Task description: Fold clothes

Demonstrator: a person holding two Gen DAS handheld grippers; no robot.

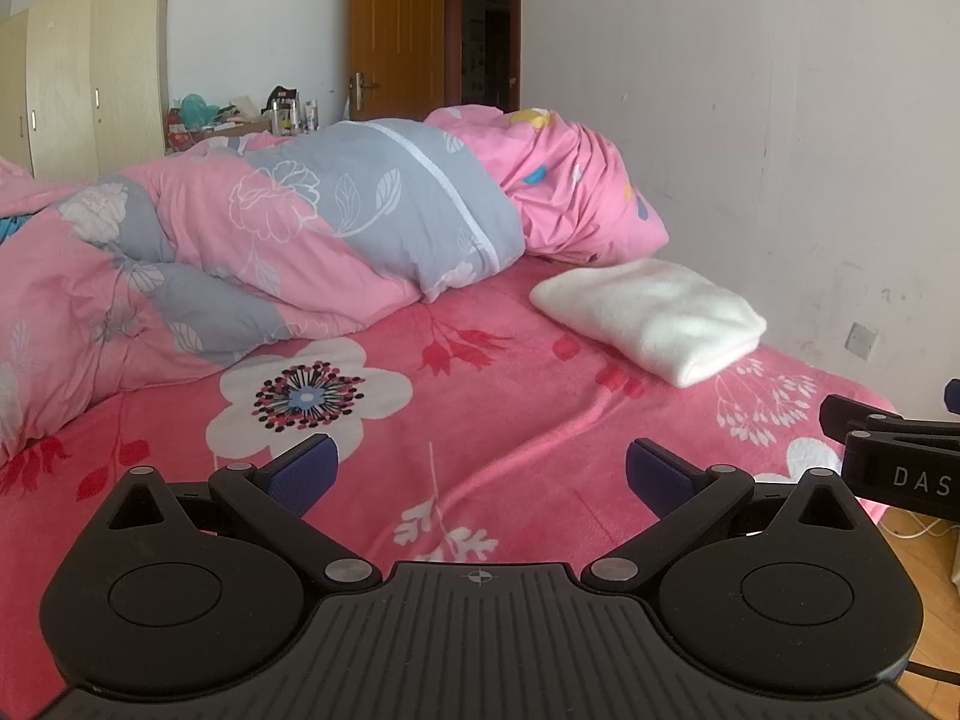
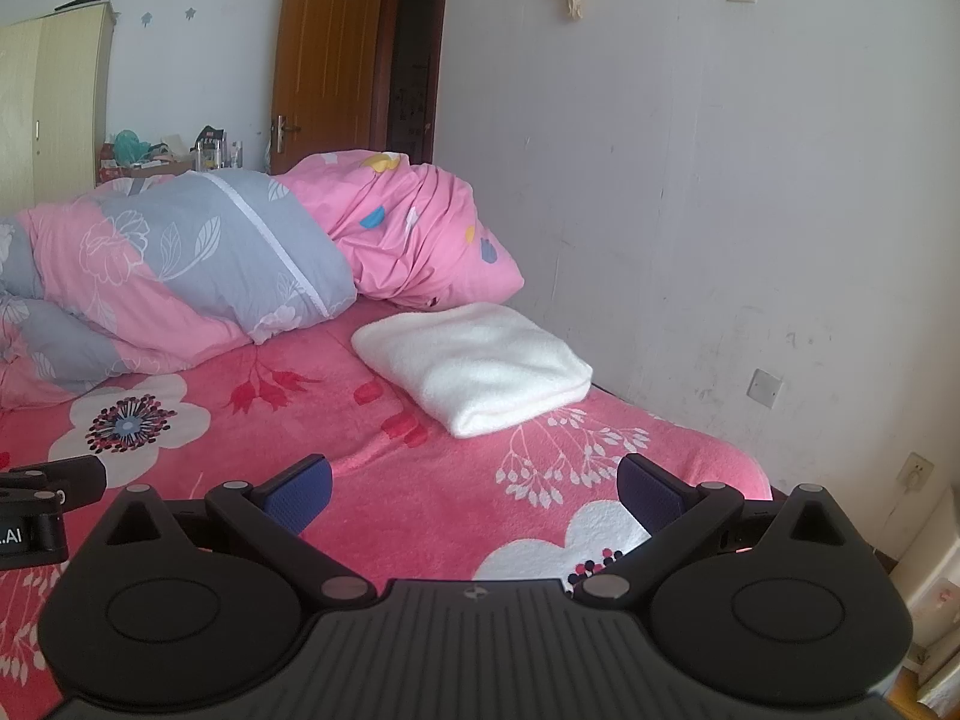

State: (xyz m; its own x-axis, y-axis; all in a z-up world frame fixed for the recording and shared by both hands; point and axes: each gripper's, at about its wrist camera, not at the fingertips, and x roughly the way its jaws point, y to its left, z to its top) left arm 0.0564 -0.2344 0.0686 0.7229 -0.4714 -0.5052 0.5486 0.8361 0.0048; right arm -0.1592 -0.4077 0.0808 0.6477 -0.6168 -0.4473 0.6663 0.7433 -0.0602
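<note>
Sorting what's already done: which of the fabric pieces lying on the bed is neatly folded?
The white towel near the wall, a flat, square-edged stack. The pink and grey quilt behind it lies bunched and rumpled.

Open stretch of pink floral bedsheet seen ahead of both spread grippers. Far side blocked by heaped quilt and pillow. Folded white cloth lies near wall, which bounds right side. Bed edge met at right.
</note>
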